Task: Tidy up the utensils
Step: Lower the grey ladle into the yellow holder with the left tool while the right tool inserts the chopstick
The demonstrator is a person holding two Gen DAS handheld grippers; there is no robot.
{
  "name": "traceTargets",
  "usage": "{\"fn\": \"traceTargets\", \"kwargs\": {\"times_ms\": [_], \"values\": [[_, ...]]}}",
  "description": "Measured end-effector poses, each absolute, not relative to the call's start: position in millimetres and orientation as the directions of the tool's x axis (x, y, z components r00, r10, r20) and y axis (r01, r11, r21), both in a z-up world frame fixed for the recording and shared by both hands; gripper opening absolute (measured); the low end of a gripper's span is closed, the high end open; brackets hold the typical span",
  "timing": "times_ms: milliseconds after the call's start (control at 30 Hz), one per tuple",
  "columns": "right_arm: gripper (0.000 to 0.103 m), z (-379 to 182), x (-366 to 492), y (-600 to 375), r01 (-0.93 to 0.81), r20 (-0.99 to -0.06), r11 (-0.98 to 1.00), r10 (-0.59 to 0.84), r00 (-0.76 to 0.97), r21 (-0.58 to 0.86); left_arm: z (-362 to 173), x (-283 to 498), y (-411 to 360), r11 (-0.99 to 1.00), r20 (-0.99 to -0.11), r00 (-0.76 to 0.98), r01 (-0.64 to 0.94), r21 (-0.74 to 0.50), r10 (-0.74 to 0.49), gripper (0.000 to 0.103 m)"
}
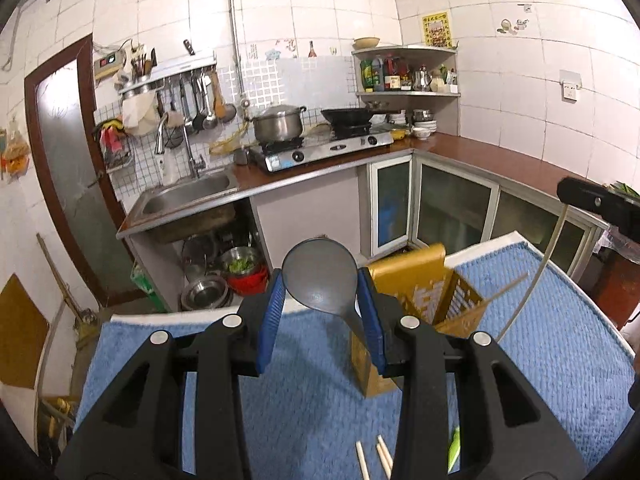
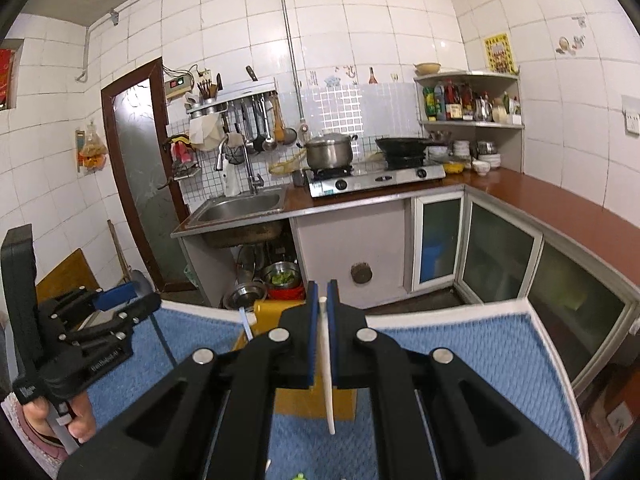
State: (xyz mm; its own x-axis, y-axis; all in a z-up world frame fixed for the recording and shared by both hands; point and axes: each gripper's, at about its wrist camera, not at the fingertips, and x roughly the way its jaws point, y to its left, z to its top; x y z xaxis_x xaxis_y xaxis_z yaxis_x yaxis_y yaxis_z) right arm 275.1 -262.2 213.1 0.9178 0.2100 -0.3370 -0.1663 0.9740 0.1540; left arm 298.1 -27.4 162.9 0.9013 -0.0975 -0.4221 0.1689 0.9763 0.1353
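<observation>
Closest to my lens on the left, my left gripper [image 1: 320, 304] has its blue pads clamped either side of a dark grey spoon [image 1: 320, 276], bowl up and handle slanting down to the right pad, held in the air above the blue mat [image 1: 312, 408]. Loose chopsticks [image 1: 374, 458] lie on the mat near the bottom edge, and just right of the spoon stands the yellow utensil holder [image 1: 424, 300], slotted compartments open at the top. To do this well, I reckon I should carry the spoon over a free slot, tip the handle downward and only then ease the pads apart, so it drops in rather than skating off the rim. Moving right, my right gripper [image 2: 322, 332] is pinched tight on a single white chopstick [image 2: 326, 364], which hangs below the pads; it wants the same treatment, tip down over the holder. The left camera gives me the holder's open top and the loose chopsticks; the right camera hides most of the holder behind its own fingers, but shows the left gripper from the side, with a hand [image 2: 56, 420] on its grip.
</observation>
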Motion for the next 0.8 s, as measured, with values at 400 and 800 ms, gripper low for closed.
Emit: {"fn": "traceTargets", "kwargs": {"times_ms": [400, 800], "values": [[0.005, 276, 307, -264, -0.166, -0.287, 0.974, 0.206, 0.935, 0.157, 180, 355, -45, 0.975, -0.394, 0.916, 0.153, 0.164, -0.078, 0.036], [0.005, 214, 356, -260, -0.154, -0.377, 0.975, 0.206, 0.903, 0.162, 94, 392, -62, 0.961, -0.429, 0.899, 0.189, 0.203, -0.086, 0.036]]}}
